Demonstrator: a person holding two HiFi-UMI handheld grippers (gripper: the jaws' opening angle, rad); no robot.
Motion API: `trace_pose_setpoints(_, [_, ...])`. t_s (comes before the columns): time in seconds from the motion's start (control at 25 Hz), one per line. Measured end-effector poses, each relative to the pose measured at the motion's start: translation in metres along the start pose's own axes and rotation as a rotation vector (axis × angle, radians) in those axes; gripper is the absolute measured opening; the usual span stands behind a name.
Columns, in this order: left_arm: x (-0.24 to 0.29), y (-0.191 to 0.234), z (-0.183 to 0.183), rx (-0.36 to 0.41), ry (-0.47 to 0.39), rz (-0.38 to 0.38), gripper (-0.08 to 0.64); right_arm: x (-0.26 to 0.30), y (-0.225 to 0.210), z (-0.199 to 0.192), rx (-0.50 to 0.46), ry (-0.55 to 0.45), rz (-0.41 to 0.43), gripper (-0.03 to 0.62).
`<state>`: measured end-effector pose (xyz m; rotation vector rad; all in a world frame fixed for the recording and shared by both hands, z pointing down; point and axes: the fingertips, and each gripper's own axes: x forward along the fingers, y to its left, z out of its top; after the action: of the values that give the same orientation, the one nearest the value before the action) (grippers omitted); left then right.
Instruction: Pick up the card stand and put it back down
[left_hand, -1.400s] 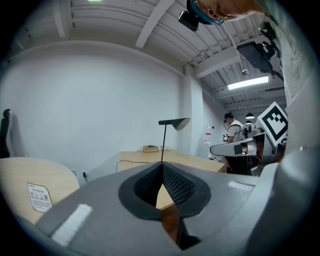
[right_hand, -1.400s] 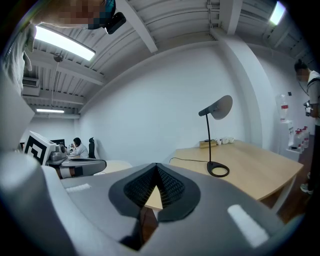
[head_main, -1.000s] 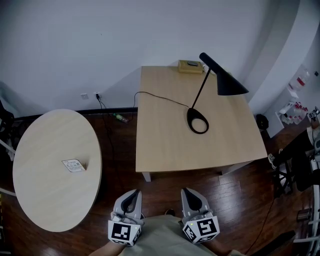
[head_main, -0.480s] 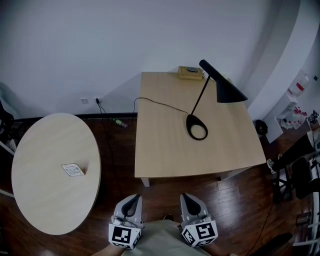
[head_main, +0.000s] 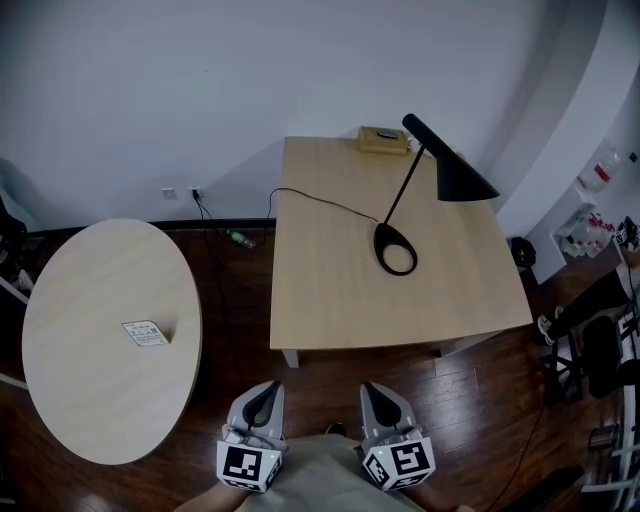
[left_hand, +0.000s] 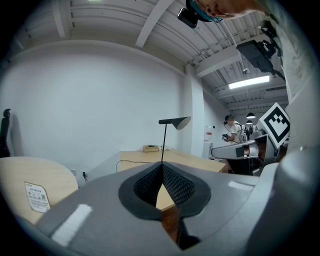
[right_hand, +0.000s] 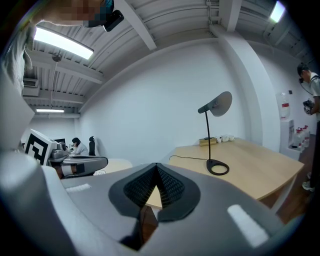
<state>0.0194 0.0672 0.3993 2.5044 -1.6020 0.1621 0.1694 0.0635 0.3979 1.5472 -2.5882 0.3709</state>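
A: What's moved?
B: Only my view, slightly — left gripper (head_main: 266, 388) and right gripper (head_main: 373, 388) stay low, jaws together, empty.
A: The stand (head_main: 147, 332)?
B: On the round table (head_main: 100, 400), well left — left gripper is nearer.

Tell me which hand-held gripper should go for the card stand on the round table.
Probably left: the small white card stand sits on the round light-wood table, nearer the left hand-held gripper; the right hand-held gripper would have to cross over.
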Motion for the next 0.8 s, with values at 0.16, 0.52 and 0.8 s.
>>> trace_pose_setpoints(0.16, [-0.001,0.001,0.0,0.004,0.002,0.001,0.002,0.001,0.005,-0.001,-0.004,0.002,0.013,0.0])
trace_pose_setpoints(0.52, [-0.004,0.005,-0.001,-0.011,0.017,0.002,0.002,0.001,0.006,-0.004,-0.001,-0.009,0.001,0.0])
trace_pose_setpoints(0.8, [-0.009,0.011,-0.005,0.008,0.035,0.059,0.002,0.007,0.012,-0.009,0.012,0.011,0.041,0.0])
